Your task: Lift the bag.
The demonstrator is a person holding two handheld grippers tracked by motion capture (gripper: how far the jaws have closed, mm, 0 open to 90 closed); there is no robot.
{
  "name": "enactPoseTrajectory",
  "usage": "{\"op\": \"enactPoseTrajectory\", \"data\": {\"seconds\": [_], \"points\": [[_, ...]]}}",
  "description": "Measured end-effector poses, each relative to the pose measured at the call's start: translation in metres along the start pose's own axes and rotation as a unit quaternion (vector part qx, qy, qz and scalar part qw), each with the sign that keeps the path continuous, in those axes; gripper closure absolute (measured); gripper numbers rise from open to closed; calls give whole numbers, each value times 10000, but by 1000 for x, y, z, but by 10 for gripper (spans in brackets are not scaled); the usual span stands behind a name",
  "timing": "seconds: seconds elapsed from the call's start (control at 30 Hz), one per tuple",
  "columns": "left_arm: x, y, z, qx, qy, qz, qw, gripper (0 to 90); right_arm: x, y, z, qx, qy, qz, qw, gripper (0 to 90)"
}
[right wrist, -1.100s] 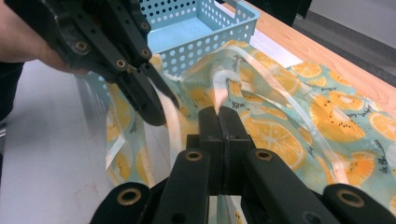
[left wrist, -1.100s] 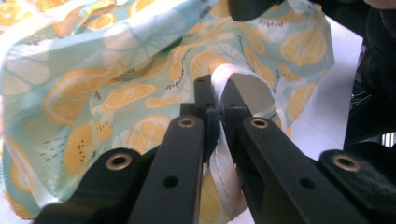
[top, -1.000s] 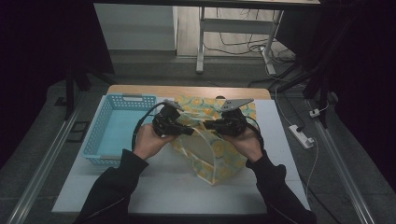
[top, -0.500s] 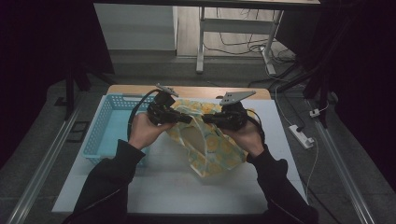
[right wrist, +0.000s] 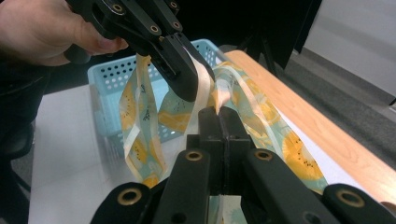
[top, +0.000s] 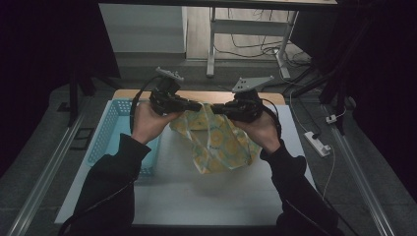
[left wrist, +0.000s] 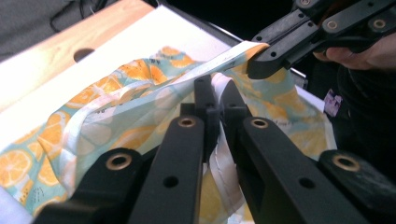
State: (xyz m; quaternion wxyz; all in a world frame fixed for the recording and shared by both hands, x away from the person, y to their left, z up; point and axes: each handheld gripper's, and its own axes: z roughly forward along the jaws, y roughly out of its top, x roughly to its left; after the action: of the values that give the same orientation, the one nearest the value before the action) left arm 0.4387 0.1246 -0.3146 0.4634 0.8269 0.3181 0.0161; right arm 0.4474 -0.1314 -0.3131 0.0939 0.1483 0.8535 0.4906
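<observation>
a: what's in hand here?

b: a lemon-print fabric bag (top: pixel 216 142), pale teal with yellow citrus slices. it hangs above the white tabletop (top: pixel 196 196), held up at its top edge between the two grippers

a: how are the jaws of the left gripper (top: pixel 196 105)?

b: pinched together on the fabric. in the left gripper view the cloth's whitish edge band runs right into the narrow slit between them, and the printed body spreads out below and to the left

a: and the right gripper (top: pixel 216 109)?

b: same story. in the right gripper view its jaws are pressed flat against each other with a strip of the bag's rim caught at the tips. the left gripper (right wrist: pixel 180 60) comes in from the upper left of that view, clamped on the pale band just beside

a: so the two are close?

b: near each other, tips pointing toward one another in the high view, a short stretch of the rim spanning between them. in the left gripper view the right gripper (left wrist: pixel 261 65) bites the far end of that taut band

a: does the bag touch the tabletop?

b: its lower end hangs down near the surface in the high view; i cannot tell whether it touches

a: anything else around?

b: a light blue perforated basket (top: pixel 105 135) stands on the left part of the tabletop, beside the person's left forearm. a wooden strip (top: pixel 196 96) runs along the far edge of the tabletop, behind the grippers
</observation>
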Motion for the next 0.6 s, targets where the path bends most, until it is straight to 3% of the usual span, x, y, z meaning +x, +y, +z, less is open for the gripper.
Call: {"op": "enactPoseTrajectory", "data": {"seconds": [0.3,0.6], "points": [[1,20,-12,-237,13,9,9997,890,-8,15,-8,-204,116,183,9996,898],[-4,42,-27,-471,154,55,9988,890,-10,37,-21,-339,-40,70,9994,898]]}}
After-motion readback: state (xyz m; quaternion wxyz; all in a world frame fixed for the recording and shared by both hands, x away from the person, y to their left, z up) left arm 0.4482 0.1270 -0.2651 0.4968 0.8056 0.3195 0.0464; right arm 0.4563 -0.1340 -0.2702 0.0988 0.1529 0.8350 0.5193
